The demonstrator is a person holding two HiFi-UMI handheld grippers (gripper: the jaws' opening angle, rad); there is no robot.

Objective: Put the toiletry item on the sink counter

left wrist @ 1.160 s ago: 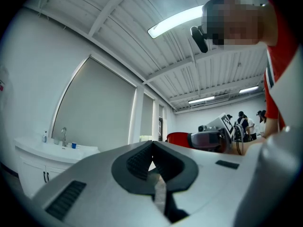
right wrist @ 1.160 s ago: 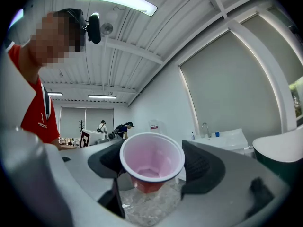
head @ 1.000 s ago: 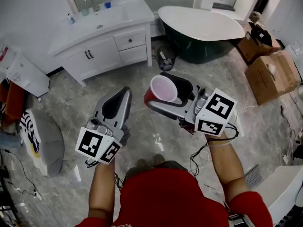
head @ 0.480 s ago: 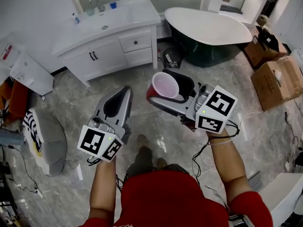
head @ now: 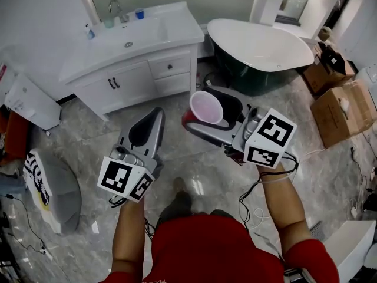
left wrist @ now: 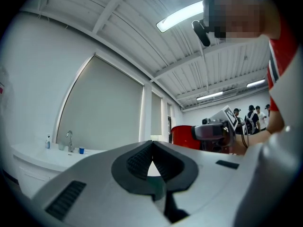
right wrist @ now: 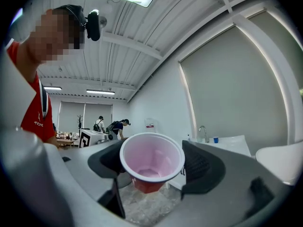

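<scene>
Bathroom floor (head: 88, 140); rt gripper (head: 204, 113) jaws on red cup (head: 206, 106)

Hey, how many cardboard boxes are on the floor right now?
2. Both sit on the floor right of the bathtub: a larger box in front, a smaller box behind it. More may be out of view.

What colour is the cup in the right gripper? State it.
Red outside, pale pinkish-white inside; the cup shows best in the right gripper view.

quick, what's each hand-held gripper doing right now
Left hand-held gripper: closed, nothing in it.
Right hand-held gripper: closed on the red cup.
</scene>
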